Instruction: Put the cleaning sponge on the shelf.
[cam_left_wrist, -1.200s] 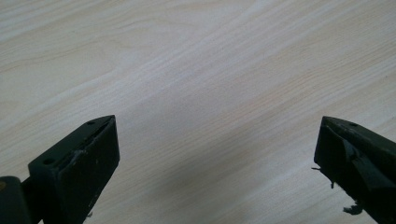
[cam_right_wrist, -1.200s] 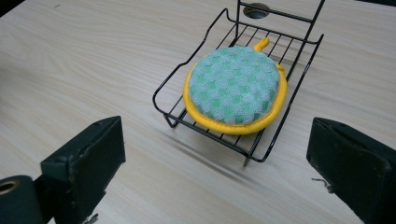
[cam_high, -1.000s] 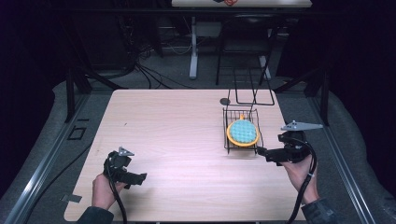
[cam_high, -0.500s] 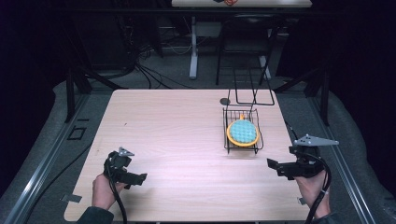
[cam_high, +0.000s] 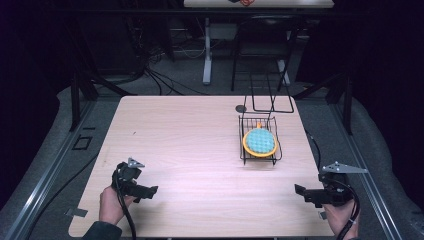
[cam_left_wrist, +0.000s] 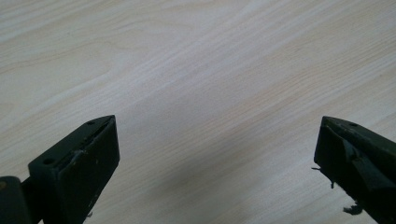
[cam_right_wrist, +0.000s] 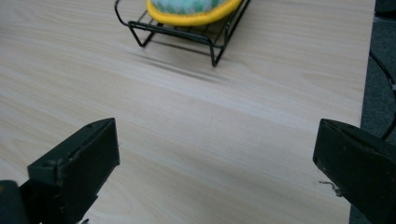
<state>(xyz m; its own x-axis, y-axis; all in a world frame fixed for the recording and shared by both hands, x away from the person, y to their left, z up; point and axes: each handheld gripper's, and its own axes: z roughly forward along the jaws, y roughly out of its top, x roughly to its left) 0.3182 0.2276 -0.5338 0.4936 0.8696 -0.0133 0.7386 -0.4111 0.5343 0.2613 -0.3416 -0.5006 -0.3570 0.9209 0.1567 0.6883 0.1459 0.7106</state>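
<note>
Looking down from the high view: light wood table (cam_high: 200, 150), black wire basket (cam_high: 260, 159) sitting at roughly 2 o'clock from table centre. Inside it lies a yellow-rimmed round dish (cam_high: 259, 142) with a teal patterned top. A small dark disc (cam_high: 241, 108) sits on the table at the basket's 11 o'clock, near the far edge. A thin black wire frame (cam_high: 272, 97) stands at the basket's 12 o'clock, by the far edge. Left gripper (cam_high: 148, 190) at 7 o'clock, held in the person's left hand (cam_high: 111, 205), low over the wood near the front edge. Right gripper (cam_high: 300, 192) at 5 o'clock near the right front corner, held in the right hand (cam_high: 341, 222), grey plate on top, well apart from the basket.

Left gripper view: left gripper (cam_left_wrist: 215, 154) jaws spread wide, nothing between them, bare wood grain below.

Right gripper view: right gripper (cam_right_wrist: 215, 158) jaws also wide apart, empty. Basket (cam_right_wrist: 187, 35) at 12 o'clock, well ahead of the jaw tips, the dish (cam_right_wrist: 194, 11) resting in it and cut off by the top edge. Table edge runs down at 3 o'clock, dark floor and a cable beyond.
</note>
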